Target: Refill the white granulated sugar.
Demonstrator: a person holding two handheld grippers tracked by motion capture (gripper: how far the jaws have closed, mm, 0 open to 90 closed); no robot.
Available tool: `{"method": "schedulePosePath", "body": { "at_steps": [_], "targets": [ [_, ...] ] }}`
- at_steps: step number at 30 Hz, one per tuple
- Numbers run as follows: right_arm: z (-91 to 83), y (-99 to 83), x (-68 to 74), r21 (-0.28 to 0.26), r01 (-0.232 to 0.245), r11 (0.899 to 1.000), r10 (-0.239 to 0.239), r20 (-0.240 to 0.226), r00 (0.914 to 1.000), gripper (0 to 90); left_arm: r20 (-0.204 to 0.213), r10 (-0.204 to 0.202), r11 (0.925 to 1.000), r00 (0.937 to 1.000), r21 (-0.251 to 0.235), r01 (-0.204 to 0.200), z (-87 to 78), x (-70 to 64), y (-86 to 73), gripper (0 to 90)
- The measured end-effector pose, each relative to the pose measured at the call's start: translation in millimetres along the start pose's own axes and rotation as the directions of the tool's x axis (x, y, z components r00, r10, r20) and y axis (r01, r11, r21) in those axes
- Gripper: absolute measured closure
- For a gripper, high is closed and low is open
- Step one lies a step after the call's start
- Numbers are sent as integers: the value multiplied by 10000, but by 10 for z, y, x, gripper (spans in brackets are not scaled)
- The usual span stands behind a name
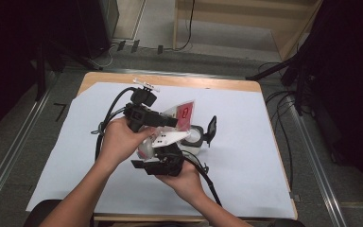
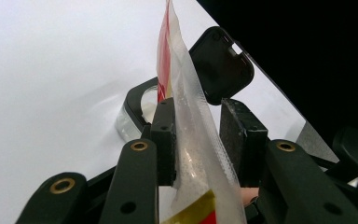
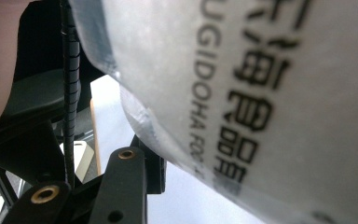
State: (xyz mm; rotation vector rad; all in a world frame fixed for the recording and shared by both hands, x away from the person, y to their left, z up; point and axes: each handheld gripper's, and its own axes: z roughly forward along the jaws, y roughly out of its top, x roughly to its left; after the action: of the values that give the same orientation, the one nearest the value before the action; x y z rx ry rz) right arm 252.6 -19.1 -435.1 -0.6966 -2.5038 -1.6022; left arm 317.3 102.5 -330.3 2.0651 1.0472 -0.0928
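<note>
Seen from above, two forearms enter from the bottom of the frame and meet near the centre of a table (image 1: 246, 86) covered with a white sheet (image 1: 246, 156). Nearest the bottom edge, the right hand (image 1: 189, 182) holds the right gripper (image 1: 163, 166), which points toward the left of the frame; a translucent packet (image 1: 179, 118) with red print lies right against it, and its own camera shows that packet pressed close, with black lettering across it, but whether its jaws are pinching cannot be told. Just above, the left hand (image 1: 120, 137) holds the left gripper (image 1: 170, 122), pointing right. In the left gripper's own view, its jaws pinch the packet (image 2: 191, 135) edge-on, the clear film rising between them toward the top of the frame. Beyond the packet, slightly right of centre, a small clear jar (image 1: 196, 137) with a black rim rests on the sheet, its hinged black lid (image 1: 211, 127) standing open. Farther off, at the top of the frame, lie a grey floor and cables.
</note>
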Motion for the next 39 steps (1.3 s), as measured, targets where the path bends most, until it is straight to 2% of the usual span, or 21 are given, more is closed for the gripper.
{"method": "schedulePosePath", "body": {
  "at_steps": [13,39],
  "targets": [
    [-4,6,2,-19,-122,9999,122,-86,9999,626,14,-58,10000,10000,30,58,0,0,1,672],
    [7,-24,29,-97,-83,9999,83,27,10000,624,-58,112,9999,9999,91,-112,14,-32,-8,677]
  ]
}}
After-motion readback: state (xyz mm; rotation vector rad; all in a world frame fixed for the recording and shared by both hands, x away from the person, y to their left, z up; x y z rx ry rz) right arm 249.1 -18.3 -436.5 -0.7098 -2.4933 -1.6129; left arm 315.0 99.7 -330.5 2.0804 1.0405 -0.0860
